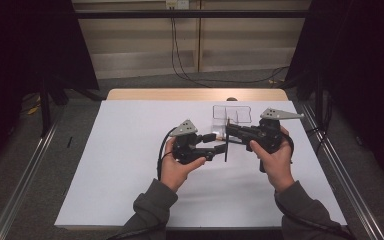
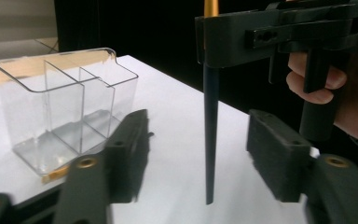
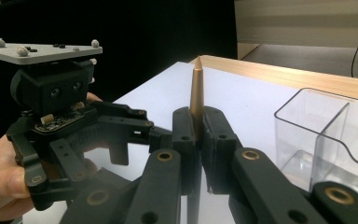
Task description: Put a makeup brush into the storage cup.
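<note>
Right gripper clenched on a gold-tipped dark pen, holding it upright above the mid-tabletop so the released left gripper, jaws spread either side, can likely take it, clear divided organizer waiting near the far edge.

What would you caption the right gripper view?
Right gripper clamps an upright gold-tipped pen beside a clear divided box.
</note>
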`<action>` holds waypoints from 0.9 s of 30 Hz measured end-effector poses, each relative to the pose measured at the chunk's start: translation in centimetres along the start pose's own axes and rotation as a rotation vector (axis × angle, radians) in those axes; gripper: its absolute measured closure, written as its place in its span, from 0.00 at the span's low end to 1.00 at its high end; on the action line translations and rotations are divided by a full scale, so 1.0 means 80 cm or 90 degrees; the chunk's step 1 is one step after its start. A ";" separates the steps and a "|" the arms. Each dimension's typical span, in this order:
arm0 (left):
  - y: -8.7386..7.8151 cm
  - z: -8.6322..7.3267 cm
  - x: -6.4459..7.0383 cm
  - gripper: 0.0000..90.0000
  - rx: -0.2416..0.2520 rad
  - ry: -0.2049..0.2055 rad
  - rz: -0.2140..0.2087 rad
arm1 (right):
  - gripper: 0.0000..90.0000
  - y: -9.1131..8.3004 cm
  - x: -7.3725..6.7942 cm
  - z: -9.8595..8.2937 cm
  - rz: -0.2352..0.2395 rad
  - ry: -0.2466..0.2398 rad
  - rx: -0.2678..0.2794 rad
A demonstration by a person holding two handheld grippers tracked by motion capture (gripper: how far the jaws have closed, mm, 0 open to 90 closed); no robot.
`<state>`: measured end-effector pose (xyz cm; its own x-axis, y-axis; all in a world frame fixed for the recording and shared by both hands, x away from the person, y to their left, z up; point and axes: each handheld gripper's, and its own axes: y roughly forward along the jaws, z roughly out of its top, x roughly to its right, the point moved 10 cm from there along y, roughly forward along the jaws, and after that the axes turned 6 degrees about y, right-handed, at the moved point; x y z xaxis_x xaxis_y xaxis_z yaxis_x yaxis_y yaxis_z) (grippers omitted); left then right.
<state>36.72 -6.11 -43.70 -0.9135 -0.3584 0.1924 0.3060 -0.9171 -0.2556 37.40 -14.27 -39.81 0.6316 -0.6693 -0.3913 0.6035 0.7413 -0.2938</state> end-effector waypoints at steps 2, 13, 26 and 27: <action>-0.003 -0.001 -0.001 0.33 -0.005 0.010 0.004 | 0.94 -0.001 -0.002 0.001 -0.001 -0.004 0.001; -0.016 -0.018 -0.002 0.12 -0.038 0.044 0.015 | 0.94 -0.006 -0.005 0.004 -0.003 -0.011 0.014; -0.048 -0.016 -0.006 0.01 -0.035 0.068 0.006 | 0.94 -0.014 0.001 0.006 -0.014 -0.026 0.018; -0.050 -0.019 -0.006 0.00 -0.043 0.067 0.001 | 0.94 -0.015 0.001 0.007 -0.013 -0.027 0.018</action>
<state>35.52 -1.98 -44.19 -0.9373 -0.3358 0.0933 0.2911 -0.9015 -0.3202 36.97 -15.25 -39.01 0.6386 -0.6864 -0.3480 0.6298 0.7260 -0.2762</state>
